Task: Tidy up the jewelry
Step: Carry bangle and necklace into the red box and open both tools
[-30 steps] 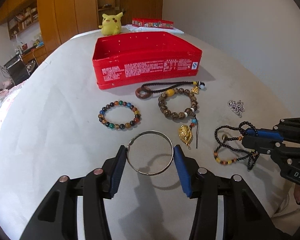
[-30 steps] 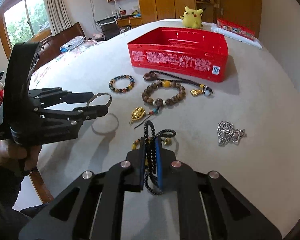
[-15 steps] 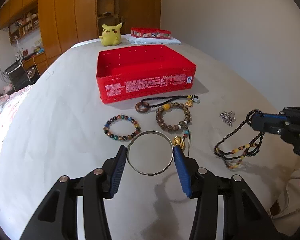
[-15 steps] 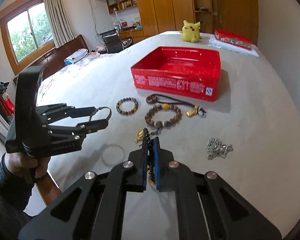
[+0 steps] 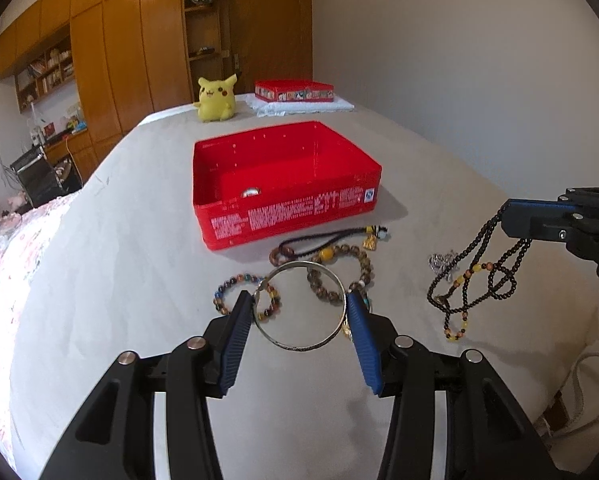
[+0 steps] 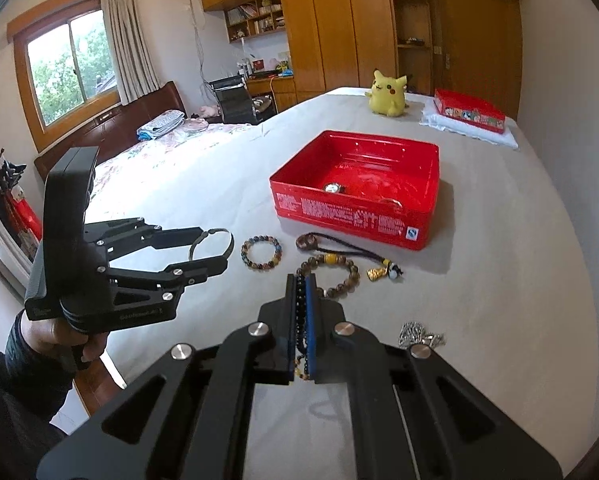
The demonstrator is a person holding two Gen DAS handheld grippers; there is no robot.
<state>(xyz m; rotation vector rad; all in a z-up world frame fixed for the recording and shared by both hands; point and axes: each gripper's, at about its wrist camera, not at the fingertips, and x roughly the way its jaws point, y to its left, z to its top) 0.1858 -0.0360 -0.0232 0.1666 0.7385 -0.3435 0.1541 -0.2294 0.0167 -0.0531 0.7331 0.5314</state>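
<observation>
Pale cloth covers the table (image 5: 119, 240), where a red box (image 5: 287, 216) stands. Above it, the left hand-held gripper (image 5: 299, 320) clamps a silver bangle (image 5: 299, 307) across its width, ring nearly flat. The right hand-held gripper (image 6: 299, 320) pinches a black bead necklace (image 5: 475, 276), which dangles downward.

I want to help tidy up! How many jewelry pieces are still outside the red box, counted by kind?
Bead bracelets: 2 (colourful bracelet, brown bracelet)
Necklaces: 2 (black bead necklace, cord necklace)
Silver bangle: 1
Silver chain: 1
Gold pendant, mostly hidden: 1
Total: 7
</observation>
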